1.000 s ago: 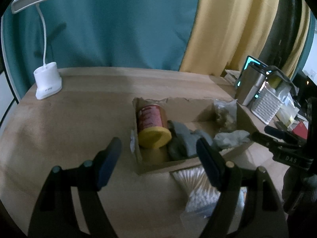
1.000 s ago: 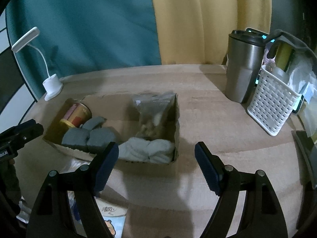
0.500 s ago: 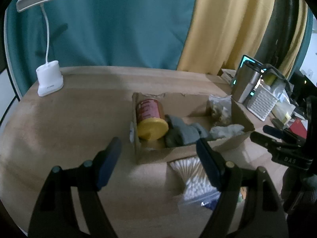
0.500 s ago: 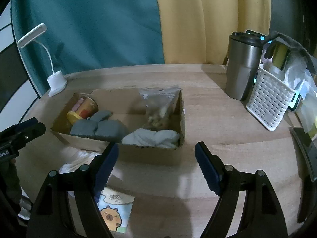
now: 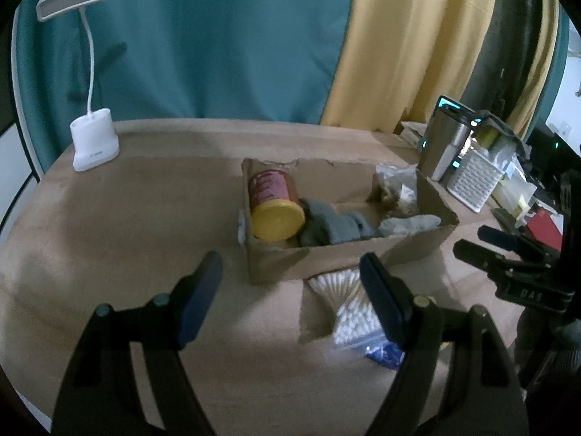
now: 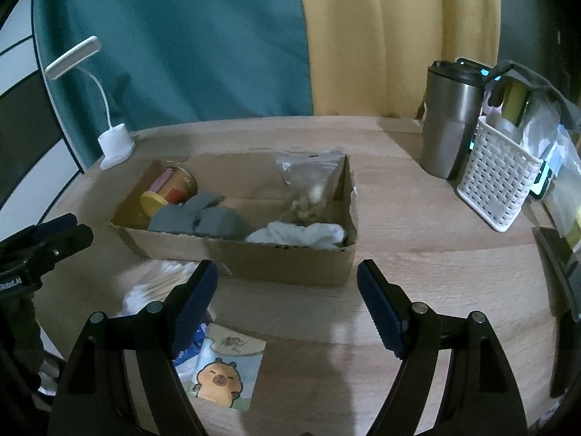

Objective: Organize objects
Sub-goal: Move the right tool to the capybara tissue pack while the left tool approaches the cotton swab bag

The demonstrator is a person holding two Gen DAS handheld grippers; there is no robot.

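Observation:
A low cardboard box sits mid-table. It holds a red can with a yellow lid, grey socks, a pale sock and a clear snack bag. A bag of cotton swabs lies in front of the box, and a capybara packet beside it. My left gripper is open and empty before the box. My right gripper is open and empty, also short of the box.
A white desk lamp stands at the back left. A steel tumbler and a white basket stand at the right with clutter behind. The table edge curves at left.
Both grippers have drawn back from the box, so the swab bag and the capybara packet show more fully. Both stay open.

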